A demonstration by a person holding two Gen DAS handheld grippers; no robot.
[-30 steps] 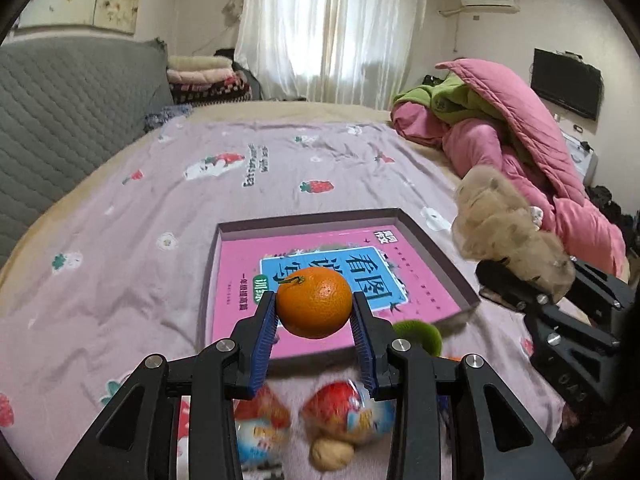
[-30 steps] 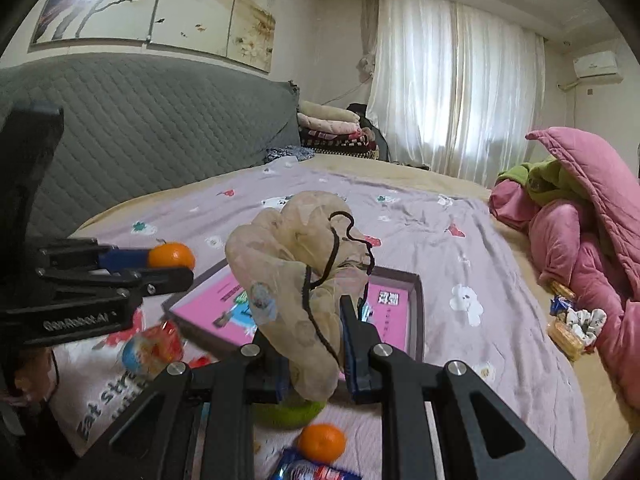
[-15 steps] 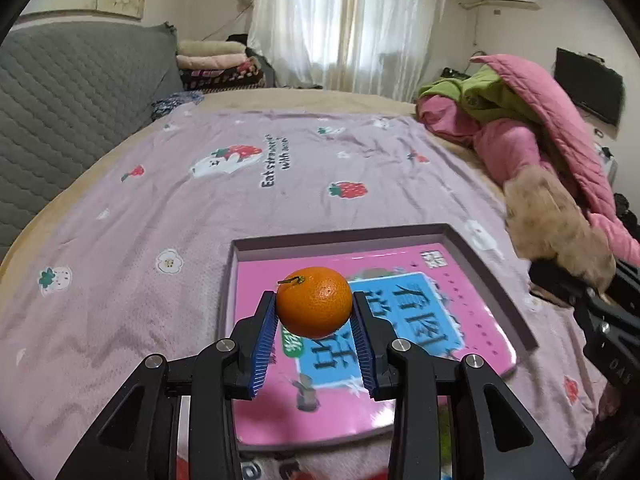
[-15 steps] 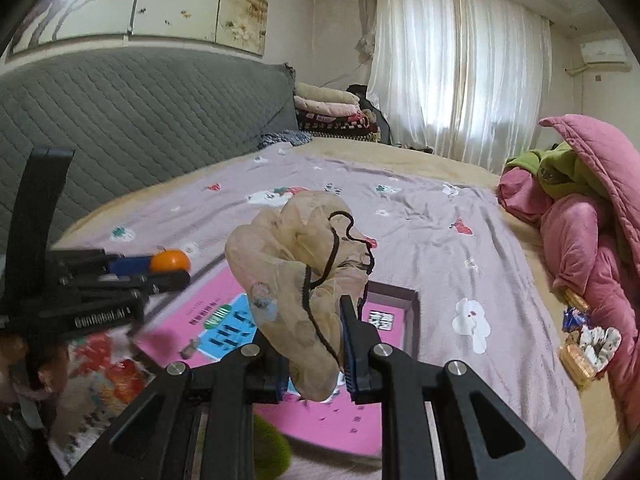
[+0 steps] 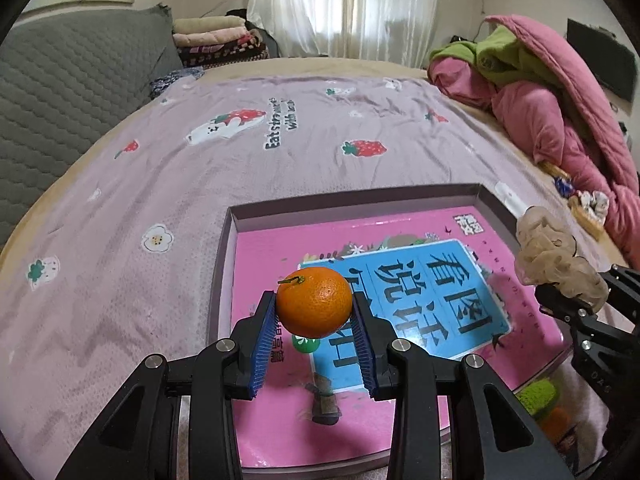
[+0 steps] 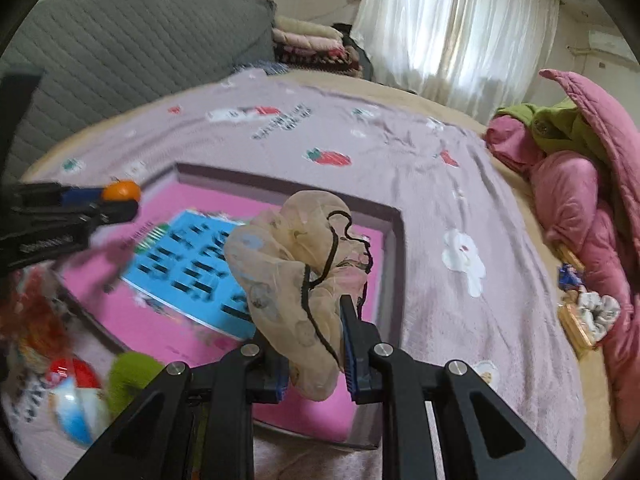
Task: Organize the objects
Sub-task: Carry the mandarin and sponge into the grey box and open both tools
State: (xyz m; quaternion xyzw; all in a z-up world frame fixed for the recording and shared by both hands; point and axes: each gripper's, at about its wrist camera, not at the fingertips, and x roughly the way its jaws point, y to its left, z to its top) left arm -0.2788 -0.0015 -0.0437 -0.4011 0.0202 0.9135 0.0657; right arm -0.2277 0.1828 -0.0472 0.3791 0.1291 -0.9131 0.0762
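Observation:
My left gripper (image 5: 315, 316) is shut on an orange mandarin (image 5: 314, 302) and holds it above the left part of a shallow grey tray (image 5: 352, 203). A pink and blue book (image 5: 404, 292) lies in the tray. My right gripper (image 6: 314, 344) is shut on a beige fabric scrunchie (image 6: 292, 264) with a black cord, above the tray's (image 6: 394, 240) near right part. The scrunchie (image 5: 554, 252) and right gripper show at the right edge of the left wrist view. The mandarin (image 6: 121, 191) and left gripper show at the left of the right wrist view.
The tray lies on a lilac strawberry-print bedsheet (image 5: 200, 152). Loose items lie in front of the tray: a green fuzzy thing (image 6: 128, 376), a red-blue ball (image 6: 74, 392) and snack packets. A pink quilt heap (image 5: 560, 112) is on the right, a grey headboard (image 5: 68, 80) on the left.
Both grippers have moved forward and lower over the tray, each keeping its object. The loose items in front of the tray have dropped out of the left wrist view.

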